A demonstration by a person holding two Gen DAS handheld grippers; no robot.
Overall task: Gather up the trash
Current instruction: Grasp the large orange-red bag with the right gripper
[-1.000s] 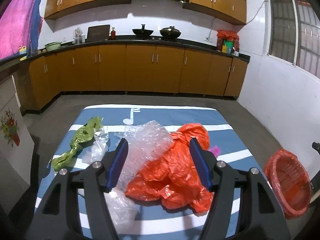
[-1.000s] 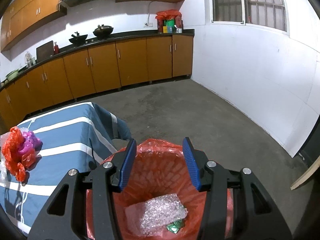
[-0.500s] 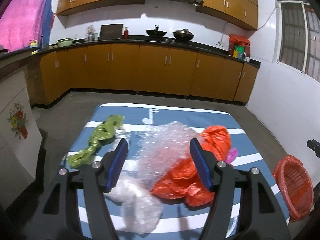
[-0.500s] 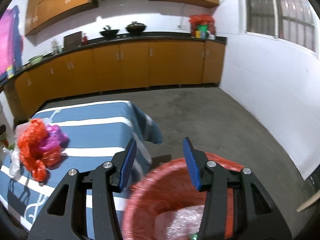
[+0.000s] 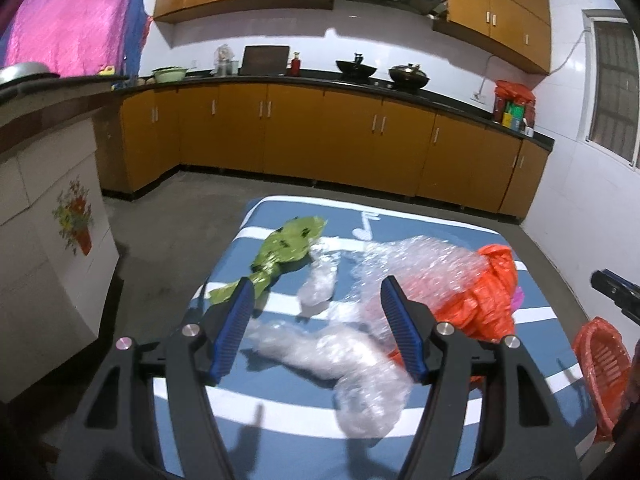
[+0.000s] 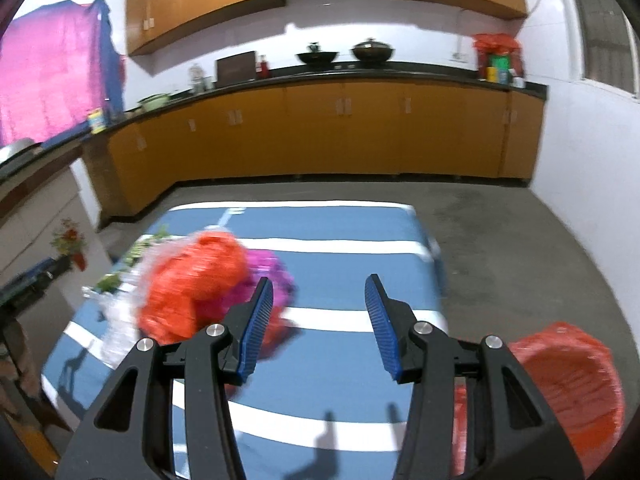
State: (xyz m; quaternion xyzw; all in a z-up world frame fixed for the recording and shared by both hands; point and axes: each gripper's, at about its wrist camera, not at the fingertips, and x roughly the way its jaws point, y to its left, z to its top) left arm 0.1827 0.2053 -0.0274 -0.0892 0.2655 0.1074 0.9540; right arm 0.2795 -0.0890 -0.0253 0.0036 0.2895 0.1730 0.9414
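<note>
On the blue striped table (image 5: 280,412) lie a green plastic bag (image 5: 286,246), clear bubble wrap (image 5: 352,356), a red plastic bag (image 5: 486,300) and a pink bag (image 6: 266,270). My left gripper (image 5: 318,294) hovers open above the bubble wrap, nothing between its blue pads. My right gripper (image 6: 319,294) is open and empty over the table's right part, with the red bag (image 6: 196,284) and pink bag to its left. The red-lined trash basket (image 6: 568,384) stands on the floor at the table's right; its rim also shows in the left wrist view (image 5: 600,364).
Orange kitchen cabinets (image 5: 320,140) under a black counter with woks line the far wall. A white cabinet with a flower sticker (image 5: 60,248) stands left of the table. Grey concrete floor (image 6: 500,232) surrounds the table. The other gripper's tip (image 5: 616,288) pokes in at the right edge.
My right gripper swung left from over the trash basket to above the table. My left gripper shifted left, from over the red bag to over the bubble wrap.
</note>
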